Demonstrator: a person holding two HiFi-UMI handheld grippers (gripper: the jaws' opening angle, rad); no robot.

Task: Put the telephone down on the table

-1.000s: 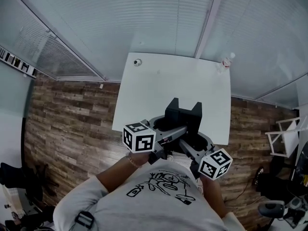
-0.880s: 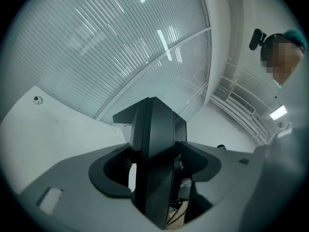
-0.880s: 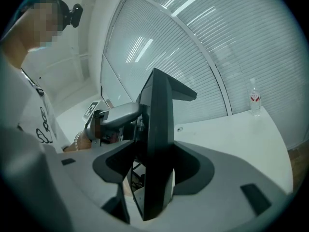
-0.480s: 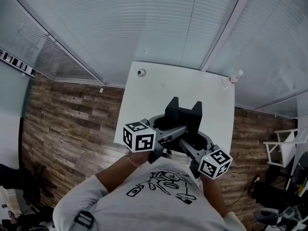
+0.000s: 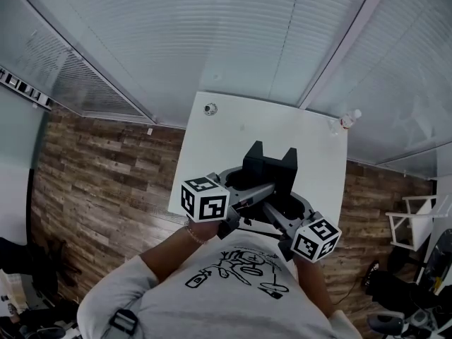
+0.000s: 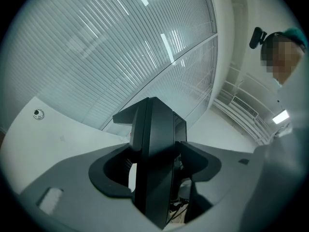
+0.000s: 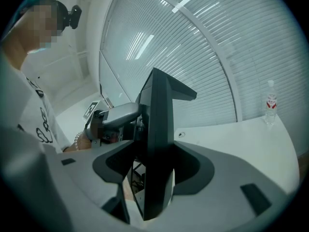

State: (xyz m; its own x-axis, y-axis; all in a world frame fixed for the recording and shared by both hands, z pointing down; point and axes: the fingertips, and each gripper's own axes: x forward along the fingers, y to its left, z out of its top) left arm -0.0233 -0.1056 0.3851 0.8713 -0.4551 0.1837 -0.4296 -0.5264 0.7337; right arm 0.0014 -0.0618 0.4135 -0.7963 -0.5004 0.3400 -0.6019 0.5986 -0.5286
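1. Two grips are sharing the load. The left hand-held gripper [image 5: 248, 189] is clamping one side of the black telephone [image 5: 270, 169], and the right hand-held gripper [image 5: 282, 214] is clamping the other. Each has its jaws spread wide, with the pads pressing on the casing.
2. The telephone is hanging upright over the near edge of the white counter [image 5: 233, 133], with two blunt horns pointing up. It is not yet resting on the counter.
3. A bottle [image 5: 347, 119] is standing at the counter's far right corner, and a small round thing [image 5: 210, 109] is lying near its far left corner. Both are sitting well apart from the telephone.
4. The casing is looking like hard, smooth plastic, so it is probably behaving as a stiff, fairly weighty block. It will likely not bend, but it could slide between the pads if either grip slackens.
5. Holding it low on the two flat flanks, as both jaws are doing now, is looking like the safest hold. It is keeping the base level for setting down squarely on the counter.
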